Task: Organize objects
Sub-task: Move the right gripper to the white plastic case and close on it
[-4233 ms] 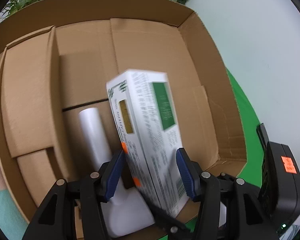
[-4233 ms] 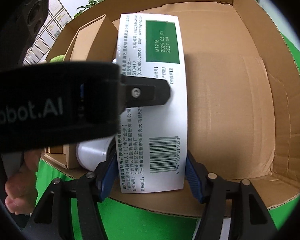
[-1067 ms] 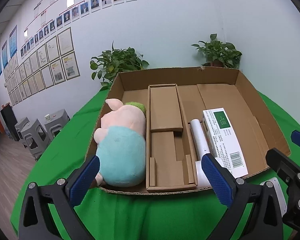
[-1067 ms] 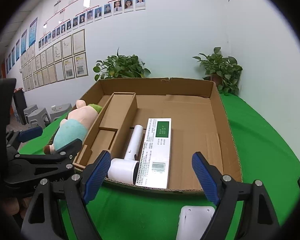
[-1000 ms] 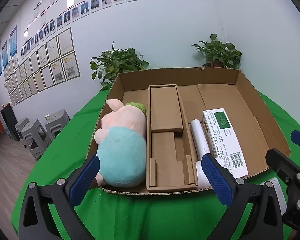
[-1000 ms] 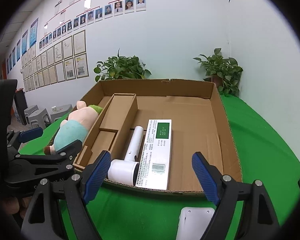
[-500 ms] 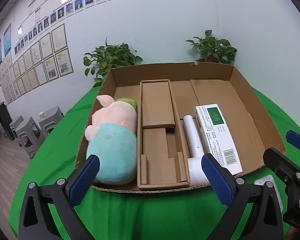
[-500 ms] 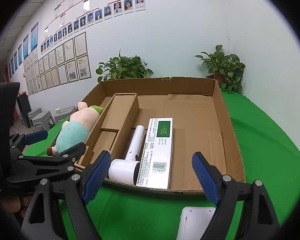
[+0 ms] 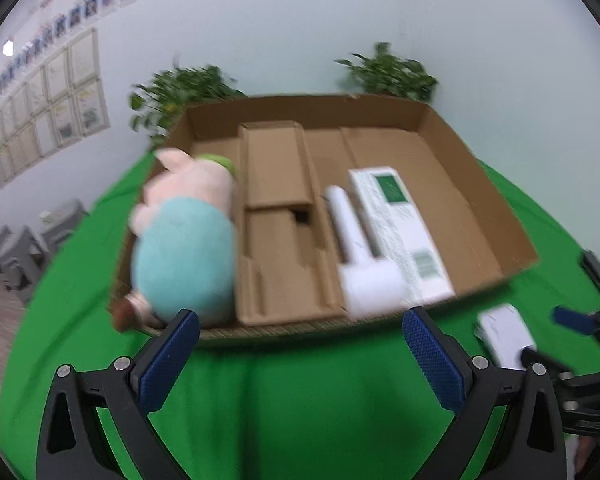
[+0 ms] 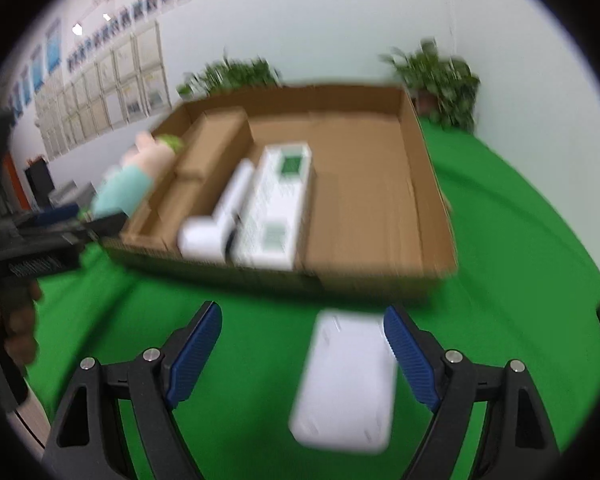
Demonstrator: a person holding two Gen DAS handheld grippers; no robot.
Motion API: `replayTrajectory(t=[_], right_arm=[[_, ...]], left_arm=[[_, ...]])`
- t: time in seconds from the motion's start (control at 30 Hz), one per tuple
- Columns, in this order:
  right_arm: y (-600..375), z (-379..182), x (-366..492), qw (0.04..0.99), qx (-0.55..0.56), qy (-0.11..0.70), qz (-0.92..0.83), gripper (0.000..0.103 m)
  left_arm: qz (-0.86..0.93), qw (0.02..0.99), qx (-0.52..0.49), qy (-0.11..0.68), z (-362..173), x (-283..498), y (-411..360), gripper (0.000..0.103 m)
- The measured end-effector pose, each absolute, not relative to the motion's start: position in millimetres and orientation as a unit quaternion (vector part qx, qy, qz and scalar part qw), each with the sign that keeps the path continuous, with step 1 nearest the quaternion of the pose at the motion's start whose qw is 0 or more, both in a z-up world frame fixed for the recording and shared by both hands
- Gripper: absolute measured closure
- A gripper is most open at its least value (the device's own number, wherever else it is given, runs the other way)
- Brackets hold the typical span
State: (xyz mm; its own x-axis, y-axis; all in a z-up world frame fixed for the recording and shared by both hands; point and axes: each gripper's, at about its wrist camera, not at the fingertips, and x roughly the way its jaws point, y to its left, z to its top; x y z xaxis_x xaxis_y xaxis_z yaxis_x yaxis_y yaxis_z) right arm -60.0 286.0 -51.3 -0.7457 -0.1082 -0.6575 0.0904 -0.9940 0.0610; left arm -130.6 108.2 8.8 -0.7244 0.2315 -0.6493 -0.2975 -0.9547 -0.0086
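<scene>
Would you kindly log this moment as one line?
left tongs: open, empty | right tongs: open over white flat case on green cloth | cardboard box: plush, white tool, carton inside

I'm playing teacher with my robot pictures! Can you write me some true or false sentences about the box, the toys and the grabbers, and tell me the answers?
1. The plush pig lies in the cardboard box. True.
2. The white flat case is inside the box. False: it lies on the green cloth, in front of the box.
3. The right gripper is squeezing the case. False: its jaws stand open.
4. The white-and-green carton lies beside the white handheld device. True.
5. The left gripper is open and empty. True.
</scene>
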Motion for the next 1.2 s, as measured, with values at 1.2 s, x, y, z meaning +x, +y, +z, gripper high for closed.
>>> replayTrajectory(t=[1.2], right_arm=[[218,-97,-40,0.160,0.426,0.071,-0.887,0.017]], left_arm=[[0.766,0.366,-0.501,-0.165,-59,-120,119,0.013]])
